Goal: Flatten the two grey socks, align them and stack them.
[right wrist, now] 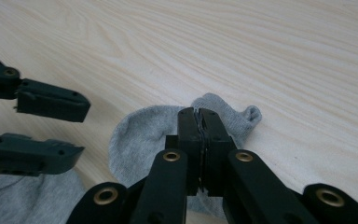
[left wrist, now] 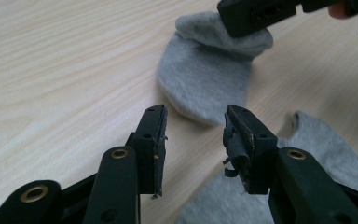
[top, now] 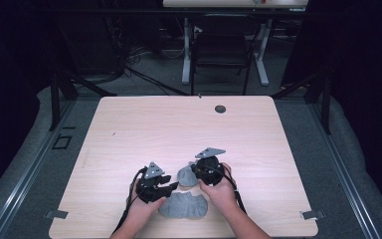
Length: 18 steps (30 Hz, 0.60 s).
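Observation:
Two grey socks lie near the table's front edge. The smaller sock (top: 185,177) (left wrist: 205,79) (right wrist: 137,137) is bunched up at its far end, where my right gripper (top: 194,169) (right wrist: 198,114) (left wrist: 256,16) is shut on its fabric. The larger sock (top: 183,206) (left wrist: 324,149) (right wrist: 28,200) lies flat, closer to the person. My left gripper (top: 172,187) (left wrist: 193,135) (right wrist: 79,130) is open, with nothing between its fingers. It hovers just short of the smaller sock's rounded near end and over the edge of the larger one.
The light wooden table (top: 144,129) has a dark round grommet (top: 220,108) near its far edge. Behind the table stand a chair (top: 221,50) and white desk legs (top: 186,50). Grey floor and metal rails flank both sides.

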{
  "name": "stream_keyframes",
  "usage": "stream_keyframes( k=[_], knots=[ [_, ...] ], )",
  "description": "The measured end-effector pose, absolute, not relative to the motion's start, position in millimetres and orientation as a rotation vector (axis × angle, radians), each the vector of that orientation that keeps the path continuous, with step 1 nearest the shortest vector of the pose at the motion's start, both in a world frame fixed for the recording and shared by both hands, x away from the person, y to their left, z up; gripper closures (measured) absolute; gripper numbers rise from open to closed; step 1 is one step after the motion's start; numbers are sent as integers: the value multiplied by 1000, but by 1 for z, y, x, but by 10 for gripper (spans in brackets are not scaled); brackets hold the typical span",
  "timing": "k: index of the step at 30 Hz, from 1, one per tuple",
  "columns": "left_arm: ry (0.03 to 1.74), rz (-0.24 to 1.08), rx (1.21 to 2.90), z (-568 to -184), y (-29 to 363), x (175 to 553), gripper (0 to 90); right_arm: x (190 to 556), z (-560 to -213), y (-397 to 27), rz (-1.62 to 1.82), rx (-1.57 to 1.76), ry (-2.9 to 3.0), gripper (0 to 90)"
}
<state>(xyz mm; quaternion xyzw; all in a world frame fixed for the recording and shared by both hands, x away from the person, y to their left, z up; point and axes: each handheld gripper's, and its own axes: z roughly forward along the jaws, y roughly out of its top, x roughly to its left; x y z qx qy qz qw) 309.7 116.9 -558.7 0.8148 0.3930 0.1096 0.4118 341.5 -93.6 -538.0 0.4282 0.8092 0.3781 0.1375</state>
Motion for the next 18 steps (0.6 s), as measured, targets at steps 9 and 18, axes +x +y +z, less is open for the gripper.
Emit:
stream_keyframes(
  k=[9, 18],
  knots=[
    [1011, 290, 2049, -557, 101, 323, 581, 337, -535, -99, 1130, 1225, 2333, 885],
    [1034, 299, 2094, -567, 96, 325, 610, 337, -536, -104, 1141, 1233, 2315, 885]
  ],
)
